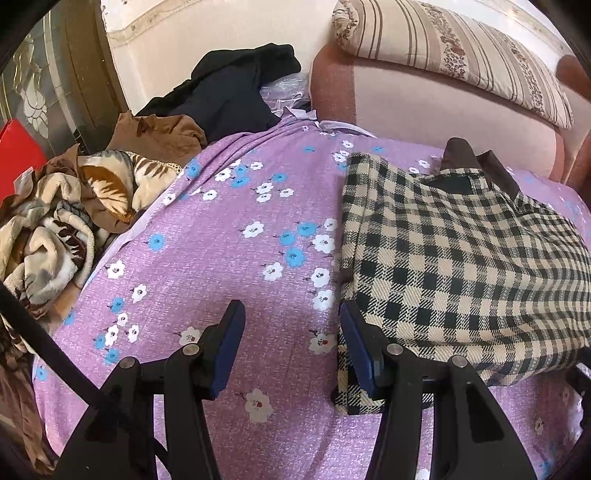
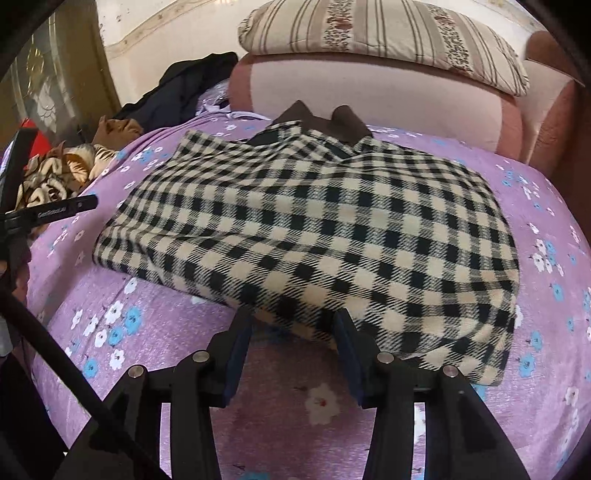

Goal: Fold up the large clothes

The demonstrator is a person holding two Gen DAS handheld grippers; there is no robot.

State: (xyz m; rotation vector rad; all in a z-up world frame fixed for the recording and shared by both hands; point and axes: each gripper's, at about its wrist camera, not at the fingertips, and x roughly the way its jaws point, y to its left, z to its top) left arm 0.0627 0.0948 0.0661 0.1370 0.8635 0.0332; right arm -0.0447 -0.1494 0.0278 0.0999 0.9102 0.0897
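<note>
A purple flowered sheet covers the bed and fills most of both views. On it lies the checked coat, folded into a broad block, its dark brown collar at twelve o'clock toward the pink headboard. A striped pillow rests along the top of the headboard.

In the left wrist view the coat sits at three o'clock, with bare sheet spreading from the centre toward nine. At nine o'clock is a heap of brown and cream blanket; at eleven, dark clothes piled by the wall.

The right gripper points down at the coat's near edge at six o'clock. Its jaws stand apart, the folded edge bulging between the tips; whether a pad touches the cloth cannot be told.

The left gripper hangs over bare sheet, jaws apart and empty, its right finger against the coat's left edge.
</note>
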